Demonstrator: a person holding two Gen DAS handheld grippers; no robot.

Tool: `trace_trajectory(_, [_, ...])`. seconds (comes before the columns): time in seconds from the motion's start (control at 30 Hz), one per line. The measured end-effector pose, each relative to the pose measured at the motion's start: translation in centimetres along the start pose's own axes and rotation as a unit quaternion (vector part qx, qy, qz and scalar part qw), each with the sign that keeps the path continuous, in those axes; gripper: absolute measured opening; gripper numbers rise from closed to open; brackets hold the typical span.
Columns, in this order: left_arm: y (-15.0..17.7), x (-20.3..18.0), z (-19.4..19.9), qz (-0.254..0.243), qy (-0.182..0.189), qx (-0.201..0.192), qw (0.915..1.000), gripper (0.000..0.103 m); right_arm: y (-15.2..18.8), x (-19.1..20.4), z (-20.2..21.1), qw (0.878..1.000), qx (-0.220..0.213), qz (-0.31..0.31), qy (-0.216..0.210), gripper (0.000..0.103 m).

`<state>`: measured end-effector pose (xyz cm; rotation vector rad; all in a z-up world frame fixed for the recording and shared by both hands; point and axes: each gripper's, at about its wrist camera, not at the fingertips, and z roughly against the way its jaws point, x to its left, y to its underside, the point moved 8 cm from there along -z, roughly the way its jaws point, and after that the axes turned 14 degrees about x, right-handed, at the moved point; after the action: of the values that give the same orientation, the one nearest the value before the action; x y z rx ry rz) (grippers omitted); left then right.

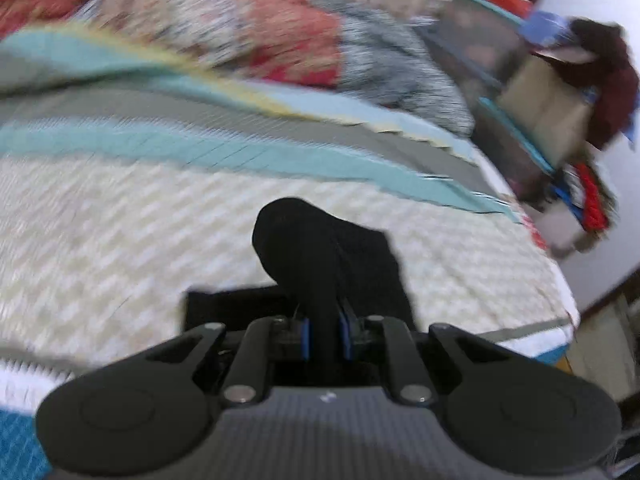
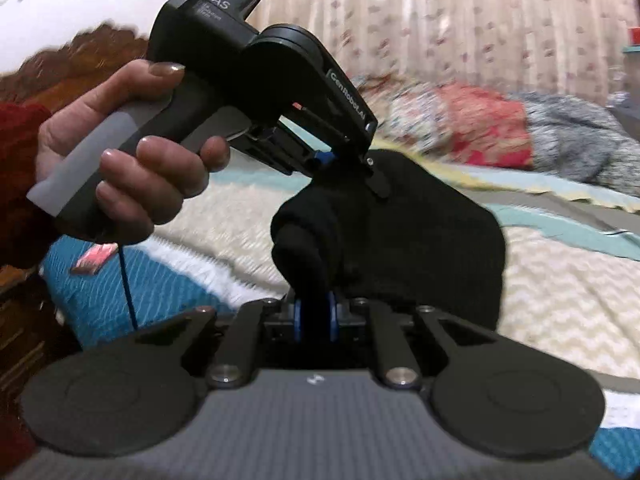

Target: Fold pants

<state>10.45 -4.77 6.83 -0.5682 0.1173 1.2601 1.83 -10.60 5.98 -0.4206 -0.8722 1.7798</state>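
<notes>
The black pants (image 1: 320, 248) are bunched and lifted above the cream patterned bedspread (image 1: 120, 240). My left gripper (image 1: 325, 336) is shut on a fold of the pants; the blue pads press the cloth from both sides. My right gripper (image 2: 316, 320) is also shut on the pants (image 2: 420, 232), which hang as a dark mass in front of it. In the right wrist view the left gripper (image 2: 360, 164), held in a hand (image 2: 128, 160), pinches the pants from above, close to my right gripper. The fingertips of both grippers are hidden by cloth.
The bed carries a teal and grey striped blanket (image 1: 240, 152) and a red floral quilt (image 1: 260, 28) with a grey furry throw (image 2: 580, 136) behind. Boxes and clothes (image 1: 560, 92) pile up beside the bed at right. A curtain (image 2: 480, 20) hangs behind.
</notes>
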Motion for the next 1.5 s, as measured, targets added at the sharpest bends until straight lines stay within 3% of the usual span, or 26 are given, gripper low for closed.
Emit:
trace_trajectory(0.13, [1.6, 5.1, -3.2, 0.045, -0.025, 0.019, 0.9985, 0.015, 1.0, 1.5, -4.1, 0.998, 0.057, 0.021, -0.005, 0.016])
trace_trajectory(0.23, [2.9, 7.5, -6.8, 0.069, -0.056, 0.045, 0.9950, 0.025, 2.5, 2.2, -7.4, 0.993, 0.111, 0.035, 0.001, 0.017])
trace_trajectory(0.27, [3.1, 7.8, -7.1, 0.074, -0.056, 0.038, 0.9949, 0.028, 2.6, 2.5, -7.7, 0.993, 0.113, 0.046, 0.004, 0.018])
trace_trajectory(0.33, [3.1, 7.7, -6.8, 0.079, -0.051, 0.025, 0.9953, 0.035, 2.2, 3.2, -7.1, 0.991, 0.105, 0.075, 0.016, 0.031])
trace_trajectory(0.37, [3.0, 7.6, -6.4, 0.078, -0.048, 0.023, 0.9956, 0.043, 2.2, 3.9, -6.4, 0.991, 0.101, 0.083, 0.005, 0.049])
trace_trajectory(0.4, [3.0, 7.5, -6.0, 0.075, -0.047, 0.022, 0.9958, 0.055, 2.1, 4.1, -5.5, 0.992, 0.094, 0.081, -0.019, 0.055])
trace_trajectory(0.5, [3.6, 7.3, -4.2, 0.056, -0.061, 0.004, 0.9965, 0.062, 1.6, 4.2, -1.9, 0.993, 0.048, 0.069, -0.079, 0.054])
trace_trajectory(0.63, [5.5, 7.0, -2.2, 0.049, -0.067, -0.009, 0.9965, 0.068, 1.5, 2.5, 0.6, 0.997, 0.020, 0.024, -0.072, 0.049])
trace_trajectory(0.73, [7.0, 6.6, -1.8, 0.049, -0.091, -0.010, 0.9946, 0.070, 1.3, -0.6, 0.6, 0.996, 0.021, -0.043, -0.073, 0.041])
trace_trajectory(0.87, [8.5, 6.3, -2.1, 0.042, -0.160, 0.004, 0.9862, 0.071, 2.1, -2.7, 0.7, 0.990, 0.026, -0.119, -0.066, 0.038])
trace_trajectory(1.0, [9.2, 5.6, -2.2, 0.047, -0.175, 0.008, 0.9833, 0.071, 3.5, -4.2, 0.8, 0.981, 0.029, -0.181, -0.066, 0.036])
trace_trajectory(1.13, [9.4, 4.8, -2.1, 0.039, -0.194, 0.002, 0.9801, 0.071, 4.1, -4.5, 0.5, 0.977, 0.030, -0.200, -0.069, 0.036])
trace_trajectory(1.27, [9.5, 4.6, -2.8, 0.037, -0.201, 0.011, 0.9788, 0.073, 5.3, -4.7, -0.8, 0.974, 0.060, -0.215, -0.045, 0.031])
trace_trajectory(1.4, [9.6, 4.2, -2.9, 0.031, -0.214, 0.011, 0.9764, 0.074, 6.0, -5.9, -0.9, 0.960, 0.056, -0.265, -0.074, 0.029])
trace_trajectory(1.5, [9.5, 4.3, -2.9, 0.031, -0.218, 0.012, 0.9754, 0.074, 5.7, -5.9, 0.4, 0.956, 0.036, -0.276, -0.090, 0.032])
